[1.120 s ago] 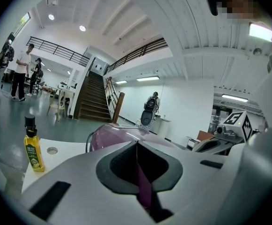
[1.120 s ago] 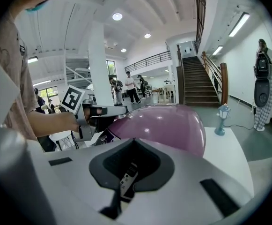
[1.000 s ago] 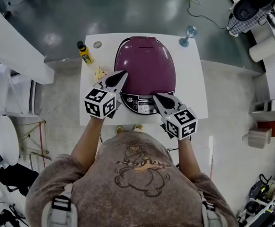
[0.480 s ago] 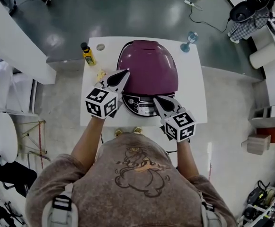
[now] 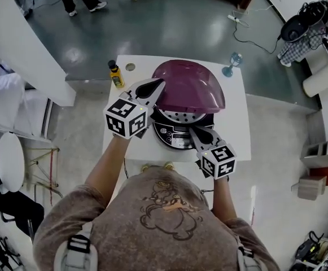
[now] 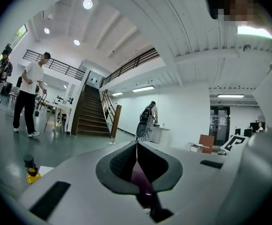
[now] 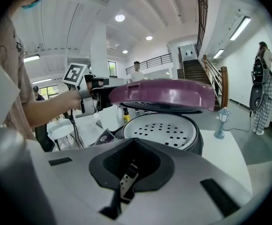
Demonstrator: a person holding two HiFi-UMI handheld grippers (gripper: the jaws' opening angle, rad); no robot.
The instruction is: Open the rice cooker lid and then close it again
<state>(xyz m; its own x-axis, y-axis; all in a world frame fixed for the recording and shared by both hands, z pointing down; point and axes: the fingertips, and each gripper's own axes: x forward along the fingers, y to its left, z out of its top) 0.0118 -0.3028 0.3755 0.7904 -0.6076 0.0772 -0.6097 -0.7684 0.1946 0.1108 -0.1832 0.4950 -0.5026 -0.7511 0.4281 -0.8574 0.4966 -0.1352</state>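
Note:
The purple lid (image 5: 192,86) of the rice cooker stands half raised, hinged at the far side. Under it shows the perforated inner plate (image 5: 178,117), with the control panel (image 5: 172,135) in front. My left gripper (image 5: 159,84) is shut, its tips against the lid's left front rim. In the left gripper view a purple sliver shows behind that gripper's (image 6: 136,146) closed tips. My right gripper (image 5: 193,130) is shut and rests low over the control panel. The right gripper view looks past its own jaws (image 7: 135,142) at the plate (image 7: 161,130) and the lifted lid (image 7: 168,92).
The cooker stands on a small white table (image 5: 234,112). A yellow bottle (image 5: 116,75) is at the table's far left, and a blue goblet (image 5: 231,64) at its far right. People stand further off on the grey floor.
The lid has gone from closed to half raised, and my left gripper has risen with its rim. The right gripper has stayed at the control panel.

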